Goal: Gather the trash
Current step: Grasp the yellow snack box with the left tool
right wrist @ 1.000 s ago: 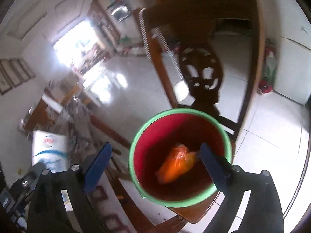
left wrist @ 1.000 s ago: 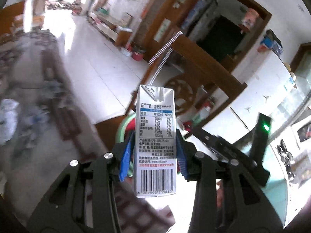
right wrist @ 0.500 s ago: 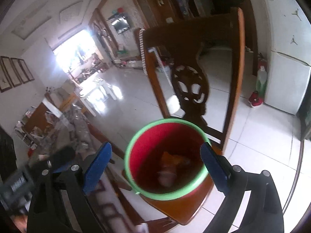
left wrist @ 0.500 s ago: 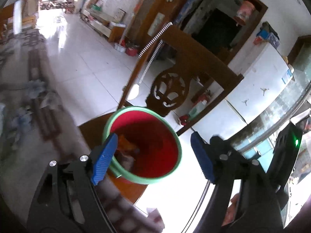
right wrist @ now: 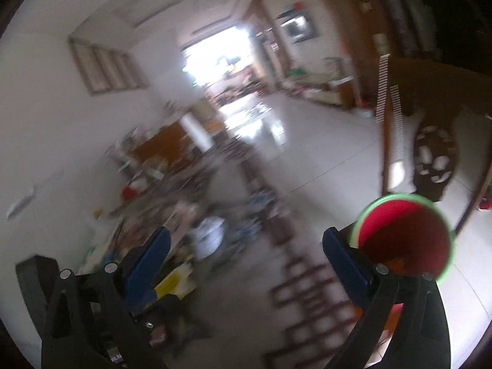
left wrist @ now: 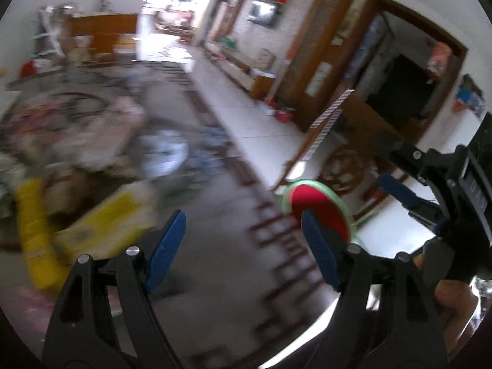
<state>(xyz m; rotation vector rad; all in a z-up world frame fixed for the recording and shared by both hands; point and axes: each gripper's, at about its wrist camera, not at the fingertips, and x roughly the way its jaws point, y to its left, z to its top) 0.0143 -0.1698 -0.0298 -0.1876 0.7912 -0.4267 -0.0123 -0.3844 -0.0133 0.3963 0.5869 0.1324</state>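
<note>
The red bucket with a green rim (left wrist: 319, 206) stands on a wooden chair off the table's right edge; it also shows in the right wrist view (right wrist: 406, 240). My left gripper (left wrist: 243, 246) is open and empty over the patterned tablecloth. My right gripper (right wrist: 246, 261) is open and empty, and also shows at the right of the left wrist view (left wrist: 399, 190). A yellow box (left wrist: 101, 224) and a yellow packet (left wrist: 30, 230) lie blurred on the table to the left. Other clutter on the table is too blurred to name.
A wooden chair back (right wrist: 430, 117) rises behind the bucket. White tiled floor (left wrist: 240, 113) stretches toward a bright doorway. A white bowl-like thing (right wrist: 209, 236) and a pile of blurred items (left wrist: 77, 129) sit on the table. A wooden cabinet (left wrist: 101, 30) stands by the far wall.
My left gripper let go of the milk carton over the bucket and opened. Both grippers have since swung left, away from the bucket and toward the cluttered table.
</note>
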